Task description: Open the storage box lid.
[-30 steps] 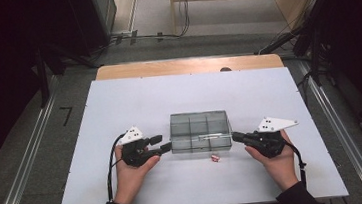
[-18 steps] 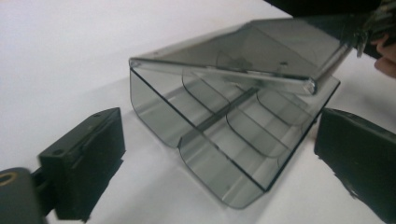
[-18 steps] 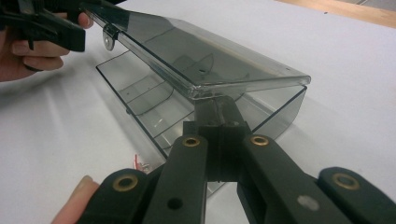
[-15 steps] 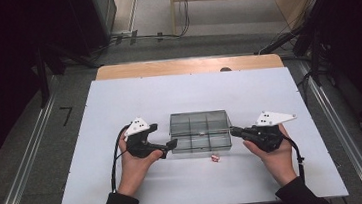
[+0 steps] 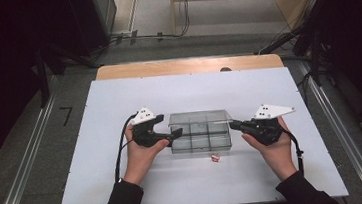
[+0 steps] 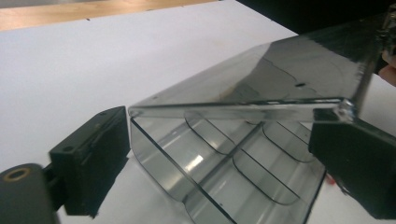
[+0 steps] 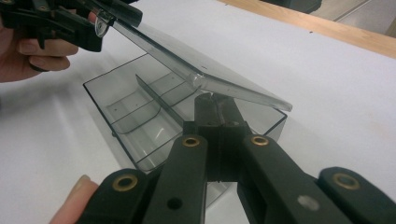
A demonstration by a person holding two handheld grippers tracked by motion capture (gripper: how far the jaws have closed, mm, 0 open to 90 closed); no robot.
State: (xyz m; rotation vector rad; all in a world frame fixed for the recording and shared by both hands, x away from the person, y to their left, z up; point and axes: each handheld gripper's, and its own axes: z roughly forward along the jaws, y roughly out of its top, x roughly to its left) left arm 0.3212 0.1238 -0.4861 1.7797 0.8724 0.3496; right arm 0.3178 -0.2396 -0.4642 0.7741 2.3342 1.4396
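Note:
A smoky clear compartment box (image 5: 200,143) stands mid-table, its hinged lid (image 5: 198,116) tilted up. My left gripper (image 5: 176,132) is at the box's left end. Its jaws stand wide and have just been closing, with the lid's raised edge (image 6: 238,108) spanning between them and touching both. From the right gripper view the left gripper (image 7: 100,21) holds up that lid (image 7: 201,65) by its corner. My right gripper (image 5: 232,125) is shut, its tips (image 7: 214,100) against the box's right end wall under the lid. The box (image 7: 140,116) shows bare compartments.
A small red and white piece (image 5: 215,158) lies on the white tabletop (image 5: 118,98) just in front of the box. A wooden strip (image 5: 185,66) borders the far edge. Dark floor and cables lie beyond.
The box's lid, flat a second ago, now stands tilted up. The left gripper has risen and shifted a little toward the box. The right gripper has kept still.

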